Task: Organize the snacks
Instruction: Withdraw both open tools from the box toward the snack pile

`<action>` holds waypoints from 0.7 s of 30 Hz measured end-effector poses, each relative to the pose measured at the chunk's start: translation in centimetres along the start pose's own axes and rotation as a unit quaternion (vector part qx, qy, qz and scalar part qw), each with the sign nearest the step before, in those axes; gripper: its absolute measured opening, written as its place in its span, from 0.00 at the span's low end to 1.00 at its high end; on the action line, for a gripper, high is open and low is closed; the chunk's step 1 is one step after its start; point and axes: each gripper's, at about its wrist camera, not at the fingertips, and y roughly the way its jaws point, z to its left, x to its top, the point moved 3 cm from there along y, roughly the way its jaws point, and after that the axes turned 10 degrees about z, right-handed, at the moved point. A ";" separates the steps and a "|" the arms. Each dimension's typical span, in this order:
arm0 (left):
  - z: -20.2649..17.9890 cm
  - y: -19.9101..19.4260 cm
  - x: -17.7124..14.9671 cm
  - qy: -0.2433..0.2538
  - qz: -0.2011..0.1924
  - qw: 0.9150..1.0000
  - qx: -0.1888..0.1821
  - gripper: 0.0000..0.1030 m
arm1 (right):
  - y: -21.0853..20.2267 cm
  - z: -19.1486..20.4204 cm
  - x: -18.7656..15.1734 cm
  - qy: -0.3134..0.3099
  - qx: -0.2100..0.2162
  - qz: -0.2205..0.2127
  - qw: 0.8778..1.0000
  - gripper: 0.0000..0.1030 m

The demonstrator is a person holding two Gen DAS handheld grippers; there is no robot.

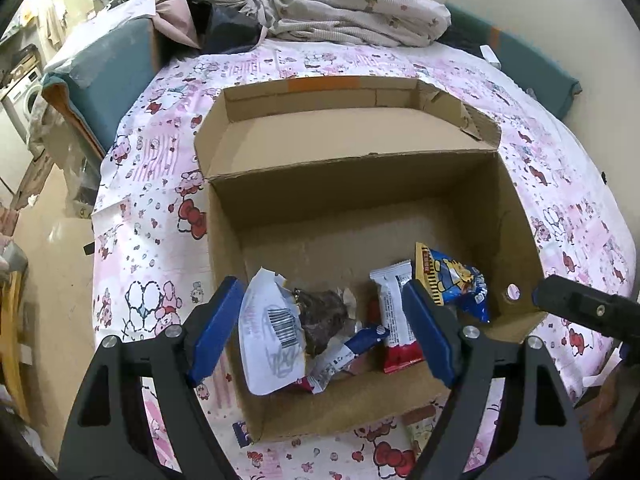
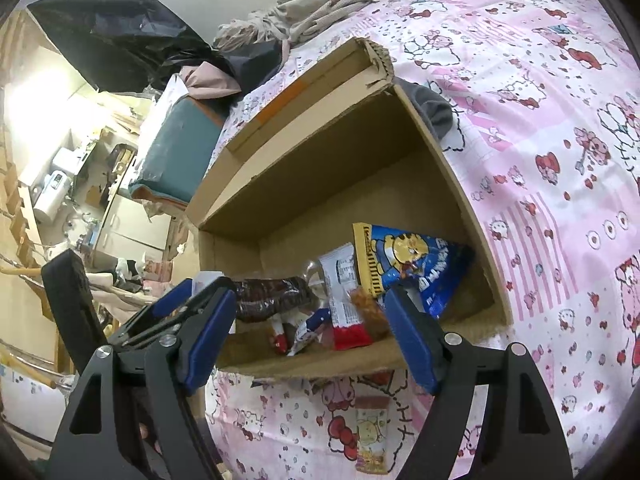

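An open cardboard box (image 1: 224, 248) lies on a bed with a pink cartoon sheet. Inside it are a white pack with a barcode (image 1: 272, 336), a dark chocolate snack (image 1: 320, 316), a red-and-white bar (image 1: 396, 320) and a blue tiger-print bag (image 1: 456, 280). My left gripper (image 1: 320, 328) is open over the box's near end, with nothing between its jaws. My right gripper (image 2: 312, 332) is open in front of the box (image 2: 460, 200), level with the same snacks: the blue bag (image 2: 408, 260) and the red-and-white bar (image 2: 348, 304). A yellow snack pack (image 2: 372, 436) lies on the sheet below the box.
Crumpled bedding (image 1: 352, 4) and a black bag (image 2: 120, 40) lie beyond the box. A teal cushioned seat (image 1: 104, 76) stands left of the bed. The left gripper's body (image 2: 132, 320) shows at the left of the right wrist view. The floor with clutter lies to the left.
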 end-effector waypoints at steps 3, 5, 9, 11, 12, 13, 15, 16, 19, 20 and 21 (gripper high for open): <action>0.3 -0.4 -0.7 -0.001 0.001 1.000 0.000 0.77 | -0.4 0.0 -0.5 0.000 -0.003 0.001 1.000 0.77; 0.4 -0.8 -1.1 0.000 0.000 1.000 0.001 0.77 | -0.7 0.2 -0.9 -0.004 -0.007 0.000 1.000 0.77; 1.0 -1.8 -2.1 -0.001 -0.003 1.000 0.005 0.77 | -1.0 0.2 -1.9 -0.001 -0.008 0.002 1.000 0.77; 1.5 -2.2 -2.7 -0.006 -0.002 1.000 0.006 0.77 | -1.1 0.3 -2.5 -0.001 -0.007 0.005 1.000 0.77; 1.8 -2.3 -3.0 -0.008 -0.001 1.000 0.005 0.77 | -1.1 0.3 -2.8 -0.003 -0.008 0.005 1.000 0.77; 2.0 -2.5 -3.2 -0.011 0.000 1.000 0.005 0.77 | -1.2 0.3 -3.1 -0.003 -0.009 0.006 1.000 0.77; 2.5 -2.8 -3.8 -0.016 0.002 1.000 0.004 0.77 | -1.2 0.4 -3.4 -0.003 -0.009 0.007 1.000 0.77; 2.7 -2.9 -4.1 -0.019 0.003 1.000 0.004 0.77 | -1.3 0.3 -3.7 -0.002 -0.010 0.007 1.000 0.77; 3.6 -3.4 -4.9 -0.031 0.004 1.000 0.004 0.77 | -1.5 0.1 -4.4 0.001 -0.012 0.008 1.000 0.77; 4.0 -3.6 -5.2 -0.035 0.004 0.999 0.004 0.77 | -1.6 0.1 -4.7 0.002 -0.012 0.007 1.000 0.77; 4.2 -3.9 -5.4 -0.036 0.002 0.999 0.003 0.77 | -1.6 0.1 -5.0 0.004 -0.013 0.008 1.000 0.77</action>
